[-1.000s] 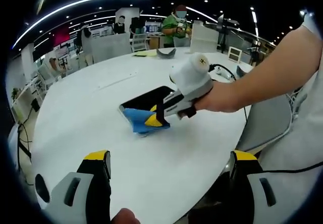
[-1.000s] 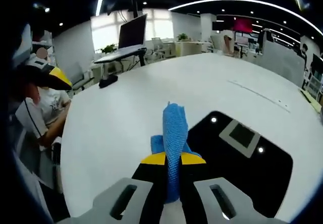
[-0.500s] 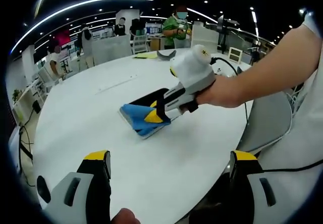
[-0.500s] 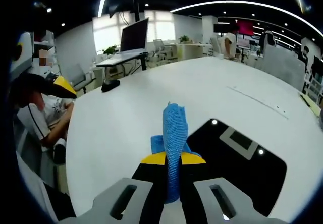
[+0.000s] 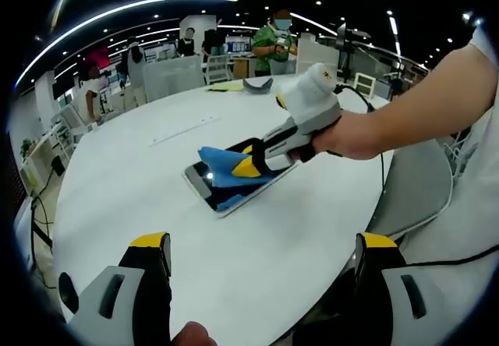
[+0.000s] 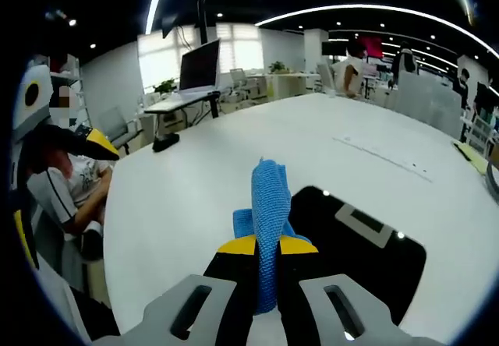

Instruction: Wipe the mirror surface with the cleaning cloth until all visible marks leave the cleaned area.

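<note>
A dark rectangular mirror (image 5: pixel 204 185) lies flat on the round white table (image 5: pixel 140 198). In the left gripper view, the right gripper (image 5: pixel 251 160), held by a person's hand, is shut on a blue cleaning cloth (image 5: pixel 220 166) and presses it on the mirror's middle. In the right gripper view the blue cloth (image 6: pixel 269 206) stands clamped between the yellow-tipped jaws of the right gripper (image 6: pixel 267 246), with the mirror (image 6: pixel 359 260) spreading to the right and reflecting ceiling lights. My left gripper (image 5: pixel 265 260) hangs open over the table's near edge, well short of the mirror.
A person's forearm (image 5: pixel 421 108) reaches in from the right. A grey object (image 5: pixel 256 83) and yellow paper (image 5: pixel 222 84) lie at the table's far side, where a person in green (image 5: pixel 273 42) stands. A monitor (image 6: pixel 199 65) stands on a desk behind.
The right gripper has dragged the cloth from the mirror's near corner up onto its middle, uncovering the near-left end of the mirror. The left gripper has stayed put.
</note>
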Demonstrator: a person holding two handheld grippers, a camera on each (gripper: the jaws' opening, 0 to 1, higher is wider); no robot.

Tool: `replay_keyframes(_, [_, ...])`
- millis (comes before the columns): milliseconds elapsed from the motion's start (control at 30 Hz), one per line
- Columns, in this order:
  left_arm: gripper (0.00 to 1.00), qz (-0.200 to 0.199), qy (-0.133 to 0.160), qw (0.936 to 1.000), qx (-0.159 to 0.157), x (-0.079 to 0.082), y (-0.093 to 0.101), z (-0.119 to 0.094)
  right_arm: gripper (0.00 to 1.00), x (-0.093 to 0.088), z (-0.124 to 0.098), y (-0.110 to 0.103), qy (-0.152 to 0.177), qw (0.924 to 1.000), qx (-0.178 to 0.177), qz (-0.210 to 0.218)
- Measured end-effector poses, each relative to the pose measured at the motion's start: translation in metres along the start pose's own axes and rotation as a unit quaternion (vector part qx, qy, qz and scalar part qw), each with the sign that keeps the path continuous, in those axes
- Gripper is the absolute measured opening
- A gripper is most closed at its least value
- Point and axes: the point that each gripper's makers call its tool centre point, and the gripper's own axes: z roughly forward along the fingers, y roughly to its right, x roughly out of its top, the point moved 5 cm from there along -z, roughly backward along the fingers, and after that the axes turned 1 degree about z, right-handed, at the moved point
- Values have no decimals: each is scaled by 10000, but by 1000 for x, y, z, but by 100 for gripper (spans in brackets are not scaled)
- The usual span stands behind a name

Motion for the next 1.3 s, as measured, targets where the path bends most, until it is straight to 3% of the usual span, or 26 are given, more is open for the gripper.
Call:
replay_keyframes(233, [99, 65, 24, 9999, 79, 10, 3, 3, 3, -6, -24, 28, 107, 9998, -188, 51])
replay_keyframes(567, [99, 36, -18, 9997, 238, 18, 13, 10, 3, -23, -46, 51, 61, 9997, -215, 23])
replay_keyframes(733, [99, 70, -150, 9995, 267, 16, 22, 17, 3, -35, -61, 67, 42, 9994, -336, 63])
replay_keyframes(967, [99, 48, -109, 9994, 335, 23, 32, 20, 3, -45, -78, 85, 41, 9991, -414, 120])
replay_keyframes(1300, [99, 26, -159, 9989, 449, 22, 32, 19, 3, -58, -101, 112, 13, 9979, -639, 125])
